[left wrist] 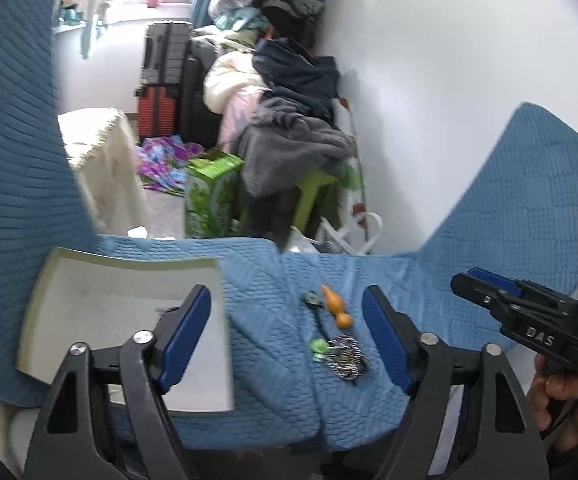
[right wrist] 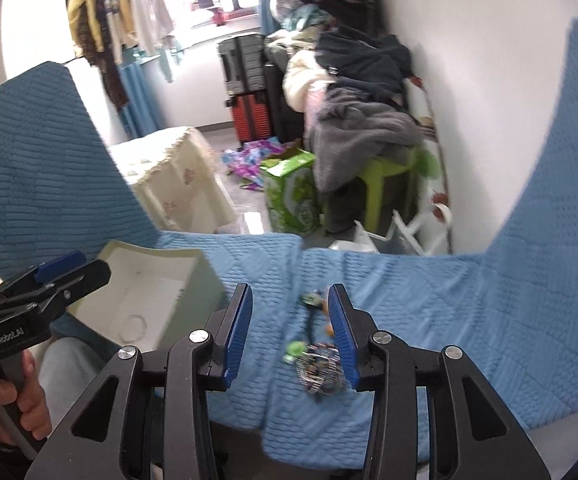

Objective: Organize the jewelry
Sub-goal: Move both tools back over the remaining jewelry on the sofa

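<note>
A blue quilted bedspread [left wrist: 273, 360] with a stitched grid pattern is seen over the bed. The box [left wrist: 89, 320] is pale green outside and white inside. An orange gourd-shaped charm [left wrist: 339, 308], a bright green bead [left wrist: 318, 346] and a multicoloured striped bracelet [left wrist: 347, 356] are shown. Blue ribbed pads [right wrist: 239, 336] are carried on black frames.

Two wrist cameras look down along their fingers at a blue quilt [left wrist: 273, 360], left beside right, sharing the jewelry pile [right wrist: 317, 364].
</note>
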The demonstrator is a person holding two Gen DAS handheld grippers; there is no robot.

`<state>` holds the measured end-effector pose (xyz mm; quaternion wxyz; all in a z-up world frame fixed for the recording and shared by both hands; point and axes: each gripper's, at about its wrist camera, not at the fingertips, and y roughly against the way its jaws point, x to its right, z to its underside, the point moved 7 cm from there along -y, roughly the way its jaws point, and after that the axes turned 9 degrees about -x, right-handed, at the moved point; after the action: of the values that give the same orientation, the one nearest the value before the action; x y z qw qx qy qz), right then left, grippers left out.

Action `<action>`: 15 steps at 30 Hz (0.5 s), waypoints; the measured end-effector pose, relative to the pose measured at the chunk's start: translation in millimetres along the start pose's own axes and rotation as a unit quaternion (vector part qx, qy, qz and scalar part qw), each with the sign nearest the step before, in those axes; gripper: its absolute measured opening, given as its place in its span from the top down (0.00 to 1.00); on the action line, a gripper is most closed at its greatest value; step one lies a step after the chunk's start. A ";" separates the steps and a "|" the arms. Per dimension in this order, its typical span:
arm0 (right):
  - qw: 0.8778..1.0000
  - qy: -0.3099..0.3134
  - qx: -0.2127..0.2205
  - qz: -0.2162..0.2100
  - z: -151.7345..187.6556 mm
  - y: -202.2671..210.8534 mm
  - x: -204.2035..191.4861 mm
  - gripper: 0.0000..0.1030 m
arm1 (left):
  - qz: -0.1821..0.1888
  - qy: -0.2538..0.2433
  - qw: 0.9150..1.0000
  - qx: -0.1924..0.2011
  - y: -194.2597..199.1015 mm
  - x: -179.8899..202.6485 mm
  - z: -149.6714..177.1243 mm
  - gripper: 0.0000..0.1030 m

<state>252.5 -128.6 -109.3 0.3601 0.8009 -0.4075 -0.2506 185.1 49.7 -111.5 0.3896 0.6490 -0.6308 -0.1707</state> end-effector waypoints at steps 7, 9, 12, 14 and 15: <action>0.998 -0.050 -0.021 0.022 34.9 -18.1 61.3 0.64 | 0.038 -0.017 0.999 -0.023 -39.3 36.9 16.1 0.30; 0.997 -0.062 -0.028 0.024 44.9 -26.2 72.8 0.64 | 0.046 -0.015 0.998 -0.037 -52.7 43.3 21.9 0.31; 0.996 -0.076 -0.035 0.027 58.3 -45.2 88.6 0.64 | 0.060 -0.005 0.996 -0.059 -77.5 50.0 31.4 0.32; 0.995 -0.088 -0.046 0.029 67.5 -63.5 98.8 0.64 | 0.066 0.002 0.995 -0.074 -96.0 53.2 36.3 0.36; 0.994 -0.094 -0.050 0.028 70.7 -71.3 102.3 0.64 | 0.066 0.004 0.995 -0.079 -102.4 54.5 38.6 0.37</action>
<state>292.5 -211.1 -219.6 0.3668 0.7431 -0.4490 -0.3341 235.7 -23.6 -195.2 0.4525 0.5735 -0.6555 -0.1912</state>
